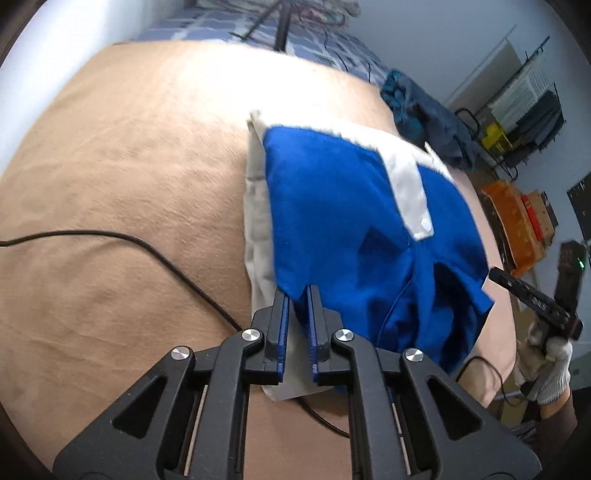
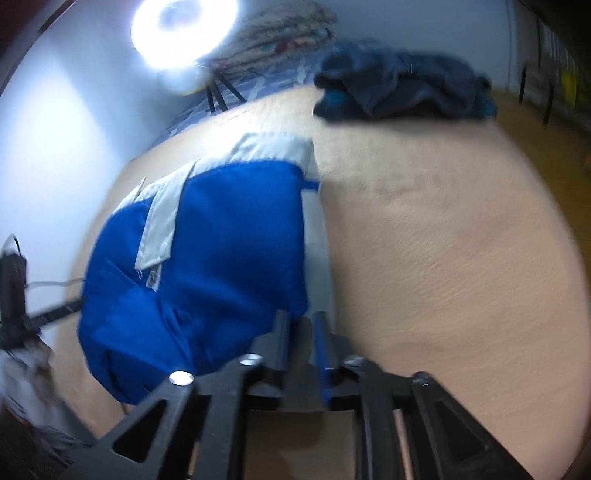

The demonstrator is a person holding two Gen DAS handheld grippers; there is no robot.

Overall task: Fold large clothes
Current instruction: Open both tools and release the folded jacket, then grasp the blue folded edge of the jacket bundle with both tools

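A folded blue garment with white trim (image 1: 351, 221) (image 2: 221, 240) lies on the tan bed cover (image 1: 129, 166). My left gripper (image 1: 297, 291) hovers over its near left corner; the jaws stand a narrow gap apart, and the white edge shows flat between them without being pinched. My right gripper (image 2: 301, 317) is at the garment's near right corner, open, with only the grey-white edge seen past the gap. In the left wrist view a gloved hand (image 1: 550, 358) holds the right gripper at the far right. The right wrist view is blurred.
A black cable (image 1: 147, 251) runs across the bed and under the garment. A dark blue heap of clothes (image 1: 424, 114) (image 2: 406, 88) lies at the far edge. A tripod (image 1: 280, 26) and ring light (image 2: 184, 29) stand behind; shelves (image 1: 524, 103) and an orange box (image 1: 513, 214) line the right side.
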